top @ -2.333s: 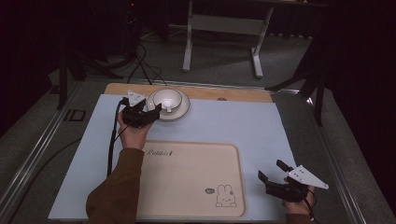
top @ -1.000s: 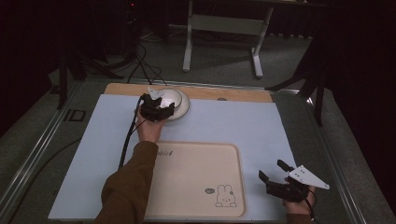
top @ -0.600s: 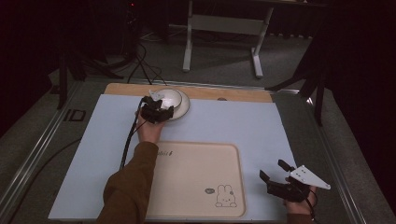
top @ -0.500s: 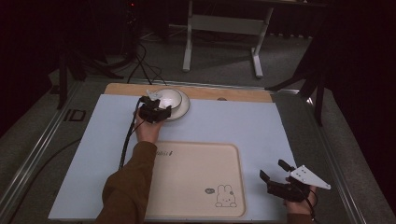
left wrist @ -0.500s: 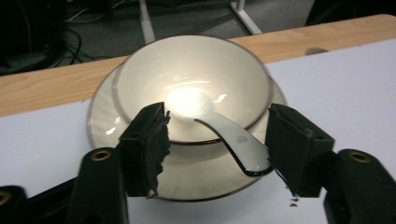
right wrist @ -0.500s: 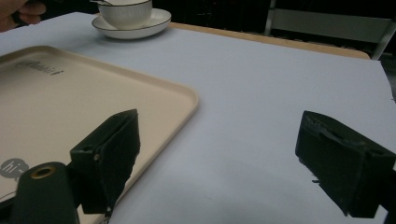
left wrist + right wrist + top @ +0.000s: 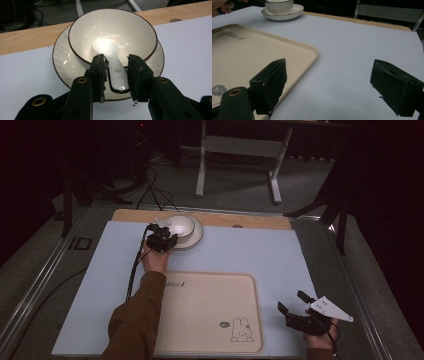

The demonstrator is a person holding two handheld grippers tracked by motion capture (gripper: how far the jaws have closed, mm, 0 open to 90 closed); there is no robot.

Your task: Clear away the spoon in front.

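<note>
A dim room surrounds a work table topped with a pale blue-white sheet, a strip of bare wood exposed along its far edge. Metal rails frame the table's sides. Beyond it stands a light grey stand on two legs — set on grey carpeted floor, where black cables trail near dark stand legs. The far wall falls into darkness — most light lands on the tabletop.
</note>
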